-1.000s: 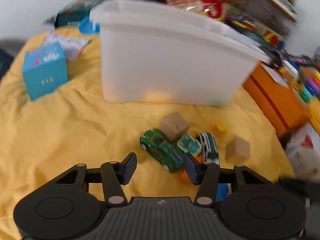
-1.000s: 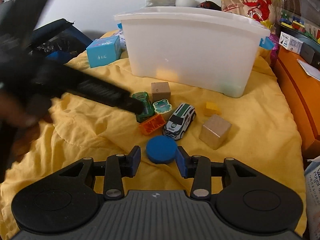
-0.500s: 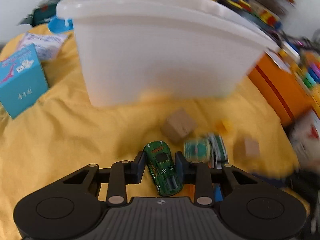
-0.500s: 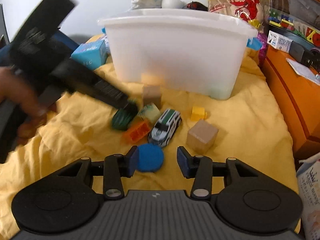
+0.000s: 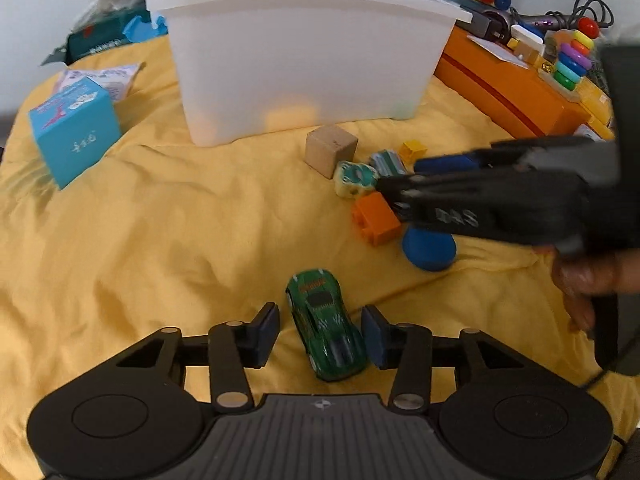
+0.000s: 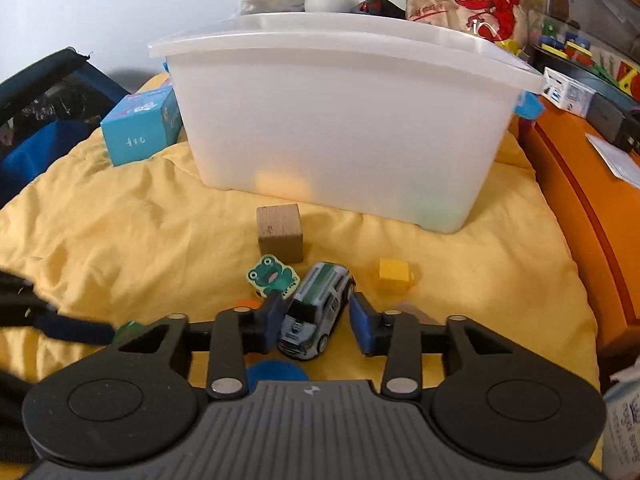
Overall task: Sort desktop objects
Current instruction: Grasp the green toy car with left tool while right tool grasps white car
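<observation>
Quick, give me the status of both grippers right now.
Left gripper: open, straddling the green toy car, not clamped on it.
Right gripper: open, around the white and green toy car, not clamped.

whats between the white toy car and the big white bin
In the right wrist view, a wooden cube sits between the white toy car and the bin; otherwise only yellow cloth.

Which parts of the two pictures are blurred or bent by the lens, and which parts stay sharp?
Left wrist view: the right gripper crossing from the right side is smeared by motion, while the green toy car is sharp; the white bin has a curved rim from the fisheye. Right wrist view: the white toy car and frog piece are sharp; the dark left gripper at the left edge is blurred.
</observation>
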Demonstrator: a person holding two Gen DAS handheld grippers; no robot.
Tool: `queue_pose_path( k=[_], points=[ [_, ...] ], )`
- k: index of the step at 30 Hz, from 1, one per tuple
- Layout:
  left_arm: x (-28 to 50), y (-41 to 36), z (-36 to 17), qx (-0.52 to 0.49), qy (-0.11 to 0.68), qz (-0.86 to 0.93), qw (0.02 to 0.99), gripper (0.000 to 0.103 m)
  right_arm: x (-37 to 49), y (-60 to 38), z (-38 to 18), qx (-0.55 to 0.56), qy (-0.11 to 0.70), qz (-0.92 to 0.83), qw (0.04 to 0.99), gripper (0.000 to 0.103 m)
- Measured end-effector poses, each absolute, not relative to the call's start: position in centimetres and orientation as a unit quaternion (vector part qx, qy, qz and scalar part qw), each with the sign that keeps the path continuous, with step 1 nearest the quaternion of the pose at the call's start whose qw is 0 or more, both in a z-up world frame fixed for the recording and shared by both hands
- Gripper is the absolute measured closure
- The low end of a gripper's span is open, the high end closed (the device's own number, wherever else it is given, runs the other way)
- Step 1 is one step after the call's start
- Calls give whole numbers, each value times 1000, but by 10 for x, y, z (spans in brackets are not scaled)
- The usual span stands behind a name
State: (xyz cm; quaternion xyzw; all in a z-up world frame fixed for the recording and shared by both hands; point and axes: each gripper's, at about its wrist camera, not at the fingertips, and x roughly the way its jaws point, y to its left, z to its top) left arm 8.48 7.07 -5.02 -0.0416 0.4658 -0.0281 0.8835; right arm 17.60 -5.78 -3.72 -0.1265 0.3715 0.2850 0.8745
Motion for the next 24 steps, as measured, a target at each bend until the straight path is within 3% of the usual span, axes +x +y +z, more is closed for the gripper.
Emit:
queue_pose_path(
  k=[4,8,16,24],
  points=[
    [74,63,-54,-13,443,-19,896,55,174,-53,-47,-166,373,284,867,66],
    [75,64,-52,-16,438,-18,899,70,164,-67,-43,-164,367,304,864,71],
    [44,58,-39,-53,451,-63,889,70,128,-119,-12,-163,369,340,850,70],
    [-7,33,-53,-32,447,-79,890,69,83,-146,-36,-189,388,347,833,69]
  ],
)
